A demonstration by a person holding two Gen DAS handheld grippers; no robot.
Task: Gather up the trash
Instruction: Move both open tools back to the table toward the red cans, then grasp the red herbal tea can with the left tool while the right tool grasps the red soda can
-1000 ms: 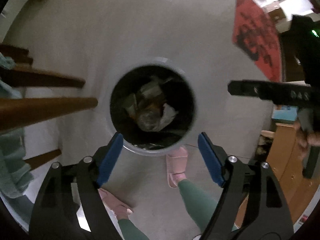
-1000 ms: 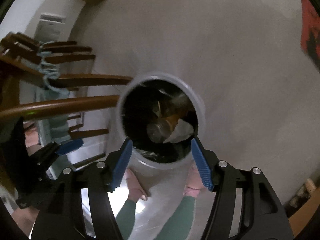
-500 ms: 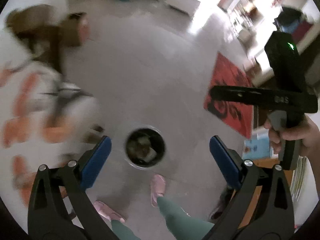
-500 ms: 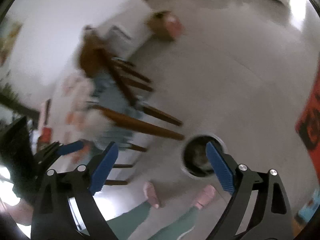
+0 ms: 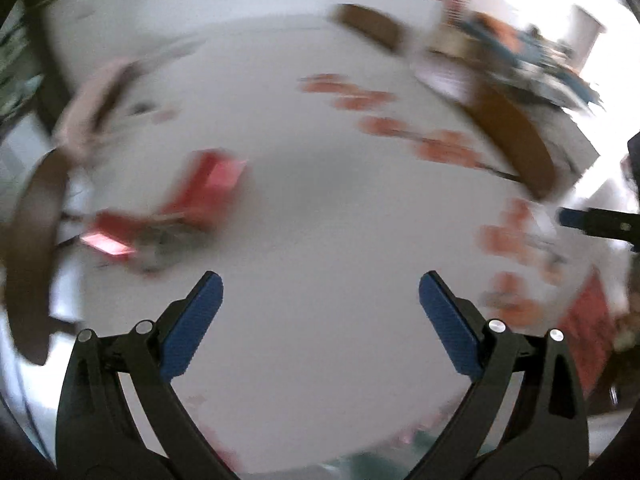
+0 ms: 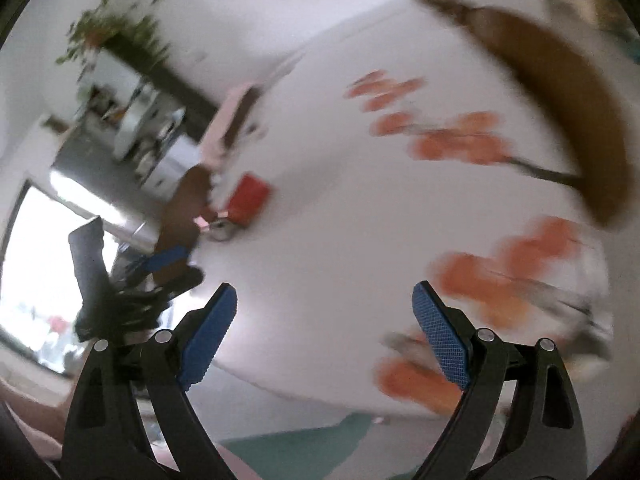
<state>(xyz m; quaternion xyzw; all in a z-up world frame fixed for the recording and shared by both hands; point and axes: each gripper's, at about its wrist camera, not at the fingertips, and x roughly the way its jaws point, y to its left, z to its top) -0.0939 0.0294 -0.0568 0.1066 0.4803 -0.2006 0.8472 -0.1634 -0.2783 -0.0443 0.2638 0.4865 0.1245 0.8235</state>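
Both views are motion-blurred. A white table with an orange flower print (image 5: 320, 184) fills both views. A red box with crumpled litter beside it (image 5: 200, 196) lies at the left of the table; it also shows in the right wrist view (image 6: 246, 198). My left gripper (image 5: 320, 292) is open and empty above the table's near part. My right gripper (image 6: 324, 304) is open and empty too. The left gripper's blue pad shows at the left of the right wrist view (image 6: 166, 258). The trash bin is out of view.
Brown chair backs curve at the table's right (image 5: 516, 136) and left (image 5: 32, 248). A shelf with plants and clutter (image 6: 120, 80) stands along the wall at the far left. The table's near edge (image 6: 320, 404) is just below the fingers.
Both grippers have swung up from the floor and the trash bin to face the tabletop. The bin and the person's feet have left both views. Both stay open.
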